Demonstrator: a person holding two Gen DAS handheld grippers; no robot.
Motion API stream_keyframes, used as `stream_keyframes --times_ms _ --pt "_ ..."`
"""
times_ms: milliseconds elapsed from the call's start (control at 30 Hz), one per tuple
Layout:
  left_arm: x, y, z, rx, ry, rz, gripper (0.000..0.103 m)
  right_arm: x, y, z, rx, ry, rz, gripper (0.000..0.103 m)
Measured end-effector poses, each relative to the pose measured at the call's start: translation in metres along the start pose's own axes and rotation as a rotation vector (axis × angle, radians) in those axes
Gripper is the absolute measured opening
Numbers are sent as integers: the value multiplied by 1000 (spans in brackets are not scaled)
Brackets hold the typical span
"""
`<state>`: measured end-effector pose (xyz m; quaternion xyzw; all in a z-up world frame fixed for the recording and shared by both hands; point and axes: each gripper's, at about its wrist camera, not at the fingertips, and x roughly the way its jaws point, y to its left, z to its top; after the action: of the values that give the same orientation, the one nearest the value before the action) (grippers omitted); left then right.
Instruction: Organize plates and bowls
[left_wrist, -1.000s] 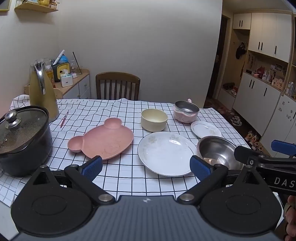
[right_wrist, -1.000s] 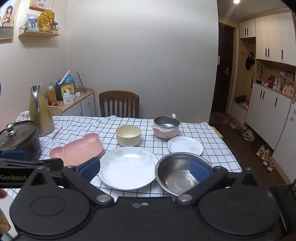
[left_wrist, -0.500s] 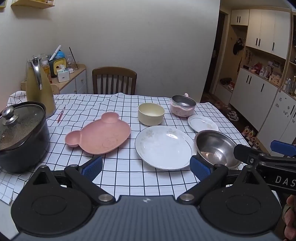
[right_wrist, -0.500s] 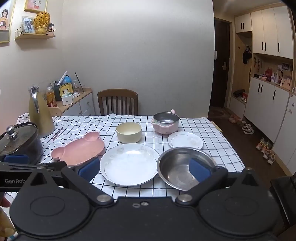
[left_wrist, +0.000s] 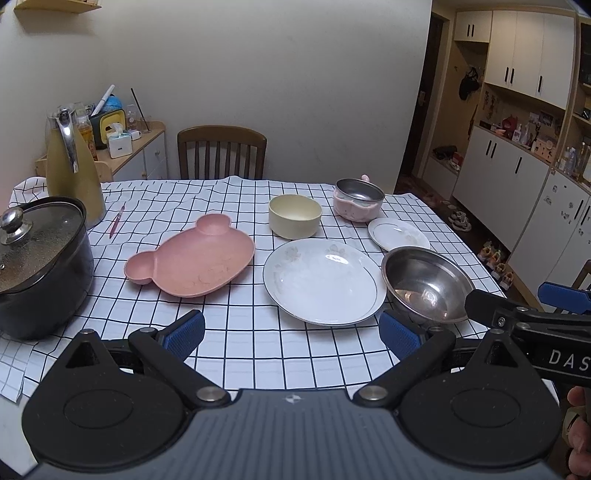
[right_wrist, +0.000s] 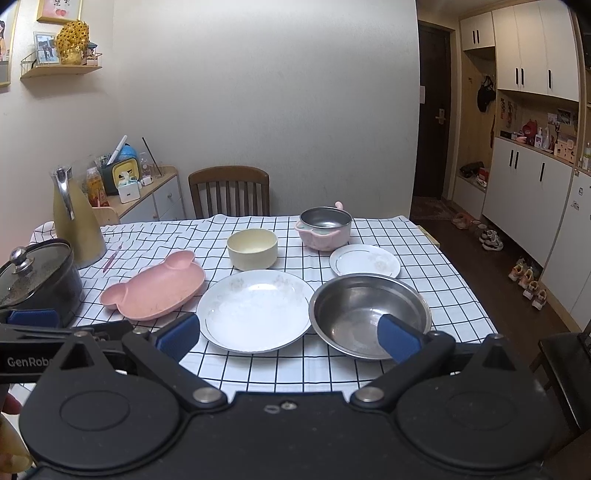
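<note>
Nothing looks stacked yet: large white plate (right_wrist: 255, 310) at centre frame, steel bowl (right_wrist: 369, 314) right of it, the rest scattered. Left gripper (left_wrist: 291, 332) and right gripper (right_wrist: 288, 338) gape wide, empty.

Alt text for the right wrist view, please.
The open right gripper hovers at the near edge of a checked tablecloth holding a large white plate, steel bowl, pink bear-shaped plate, cream bowl, small white plate and pink-sided pot.
</note>
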<state>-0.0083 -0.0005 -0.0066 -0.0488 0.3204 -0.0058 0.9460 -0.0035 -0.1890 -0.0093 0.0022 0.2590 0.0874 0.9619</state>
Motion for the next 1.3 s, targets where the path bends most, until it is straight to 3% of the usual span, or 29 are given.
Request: stream_keyframes --times_ms 1300 --pt "3 3 3 -2 -10 -10 101 1 0 -1 7 8 3 102"
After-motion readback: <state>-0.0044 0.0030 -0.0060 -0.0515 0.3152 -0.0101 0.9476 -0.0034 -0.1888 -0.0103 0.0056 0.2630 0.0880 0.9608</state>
